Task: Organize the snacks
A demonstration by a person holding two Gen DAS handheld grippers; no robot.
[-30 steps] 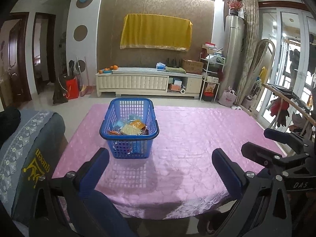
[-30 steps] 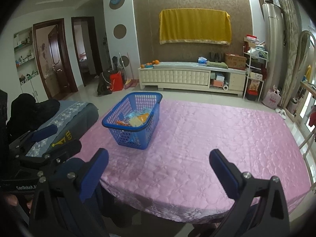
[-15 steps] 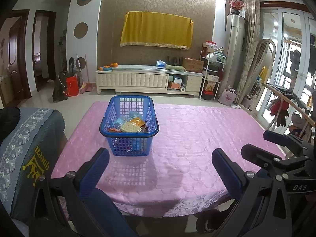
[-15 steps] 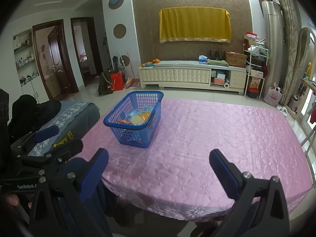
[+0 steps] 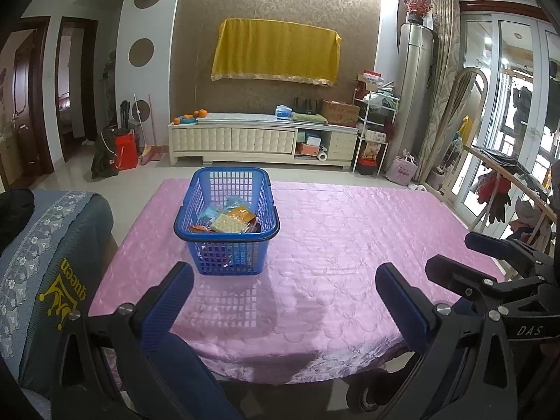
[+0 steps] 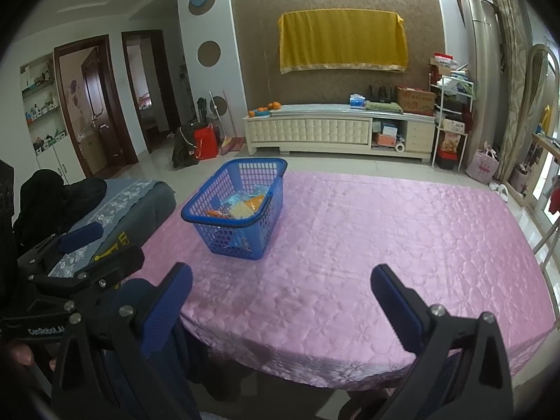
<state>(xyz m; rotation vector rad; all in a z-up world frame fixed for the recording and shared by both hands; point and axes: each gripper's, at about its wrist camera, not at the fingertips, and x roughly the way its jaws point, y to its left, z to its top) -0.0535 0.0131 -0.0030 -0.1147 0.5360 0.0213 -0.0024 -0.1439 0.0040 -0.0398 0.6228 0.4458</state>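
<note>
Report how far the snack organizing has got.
Done, by the look of it: the snack packets all lie inside the blue basket on the pink tablecloth; none show loose on the cloth. In hand: nothing; the left gripper and right gripper are both open and short of the basket. Left: seemingly nothing, though further steps cannot be ruled out.

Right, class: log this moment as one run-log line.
left gripper: open, empty | right gripper: open, empty | snacks: in blue basket | basket: on pink tablecloth
</note>
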